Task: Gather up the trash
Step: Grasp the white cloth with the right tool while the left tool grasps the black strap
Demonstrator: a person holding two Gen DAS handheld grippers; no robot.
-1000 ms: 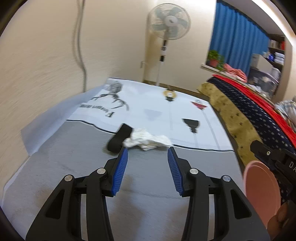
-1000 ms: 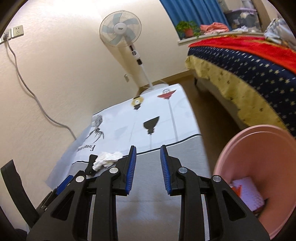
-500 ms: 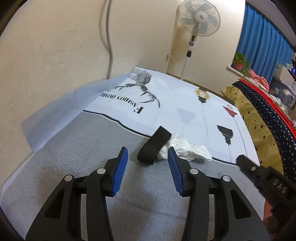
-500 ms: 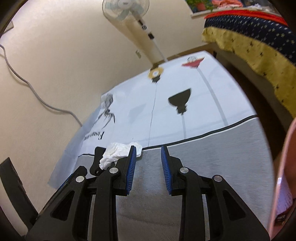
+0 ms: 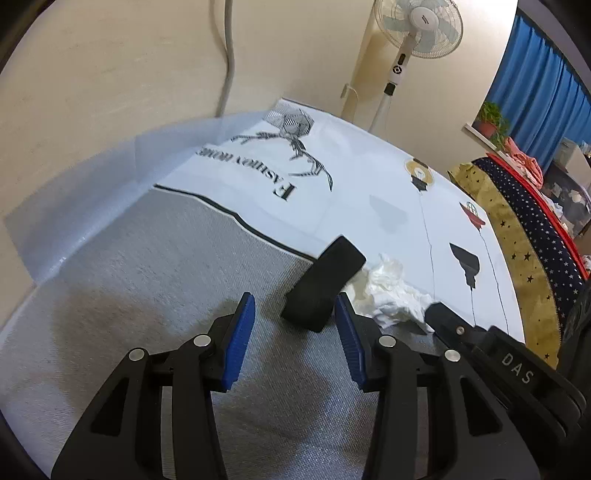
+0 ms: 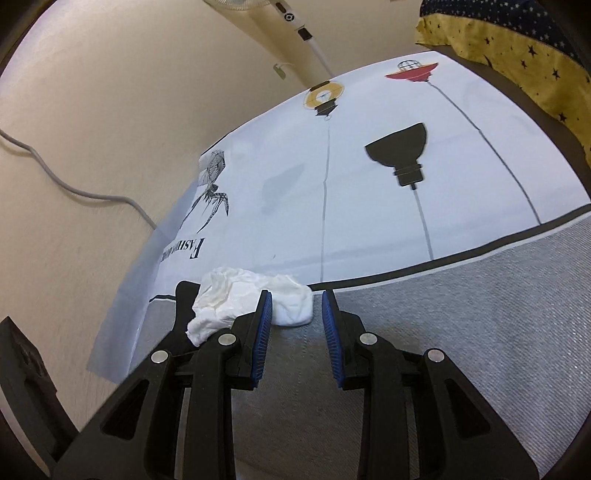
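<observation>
Approach step in hand — both tools are near the trash and neither is gripping anything. Left tool (image 5: pixel 295 317): jaws parted, empty, with the near end of the black block (image 5: pixel 325 284) just ahead of them and close to the right pad. Right tool (image 6: pixel 297 321): jaws parted, empty; the crumpled white tissue (image 6: pixel 236 302) lies just beyond its left pad, with one end showing in the gap between the jaws.

Location of the task's things: block and tissue lie touching on the floor mat (image 5: pixel 155 280), at the dark line where its grey area meets its white printed area.

Next move, as judged: each tool must advance until its item sits between the pads, then close. The tissue is soft and should compress easily; the block looks rigid and lies at an angle to the left tool's jaws, so a roll of the wrist may be needed. No bin is in view.

Count:
- Tissues — one.
- Black blocks — one.
- Tools — two.
- Standing fans (image 5: pixel 419 22) — one.
</observation>
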